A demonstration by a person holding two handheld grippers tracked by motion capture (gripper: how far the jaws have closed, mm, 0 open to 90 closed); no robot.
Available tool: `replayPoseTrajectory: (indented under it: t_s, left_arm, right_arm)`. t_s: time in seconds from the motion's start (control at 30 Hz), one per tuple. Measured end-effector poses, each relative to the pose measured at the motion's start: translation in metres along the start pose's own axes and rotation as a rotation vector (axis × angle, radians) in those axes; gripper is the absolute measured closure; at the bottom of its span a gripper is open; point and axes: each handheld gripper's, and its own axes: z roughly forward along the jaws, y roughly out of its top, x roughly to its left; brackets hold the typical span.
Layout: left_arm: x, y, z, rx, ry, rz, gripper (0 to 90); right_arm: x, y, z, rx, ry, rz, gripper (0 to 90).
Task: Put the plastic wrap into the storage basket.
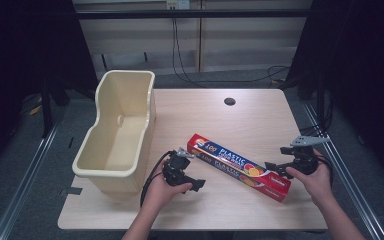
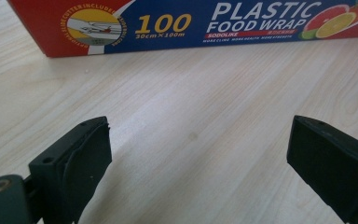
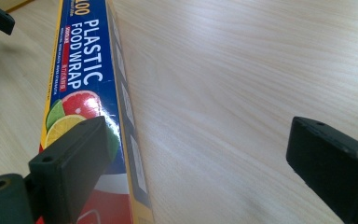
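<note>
1. Lying diagonally on the wooden surface [image 1: 260,125]: a long red-and-blue plastic food wrap box [image 1: 238,166], long axis running from upper left, near the cream plastic bin [image 1: 116,131], down to lower right.

2. Hovering at the box's near-left end: left gripper [image 1: 198,184], fingers [image 2: 81,163] standing wide apart, gripping nothing, bare wood between them in the left gripper view.

3. Lying just ahead of those fingers, across their line of reach rather than between them: the box's printed side [image 2: 191,23], apart from both pads.

4. Closing in on the opposite, lower-right end: right gripper [image 1: 271,167], fingers [image 3: 74,163] equally spread, holding nothing.

5. Running away lengthwise past the right gripper's left-hand finger in the right gripper view: the box [image 3: 88,84], its edge just beside that pad, contact impossible to confirm, and the gap itself sitting mostly over bare wood.

6. Sitting nearer to the box by appearance: the right gripper, at the box's end, though needing to be shifted sideways to straddle its narrow width.

7. Looking likely next: bracketing both ends, each hand taking the end on its own side.
</note>
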Motion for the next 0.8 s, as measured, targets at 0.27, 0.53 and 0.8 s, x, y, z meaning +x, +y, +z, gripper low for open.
replayPoseTrajectory:
  t_s: [0.27,0.53,0.8]
  left_arm:
    - [-0.005,0.010,-0.001,-0.004,-0.030,0.025,5.9]
    - [-0.013,0.035,0.006,-0.045,-0.078,0.069,4.4]
    - [-0.020,0.061,0.015,-0.031,-0.099,0.140,3.7]
  right_arm:
    - [-0.005,-0.003,-0.002,-0.005,-0.006,0.019,4.5]
    - [-0.006,-0.003,-0.004,-0.017,-0.014,0.024,4.7]
    - [-0.007,-0.003,-0.005,-0.030,-0.010,0.025,4.6]
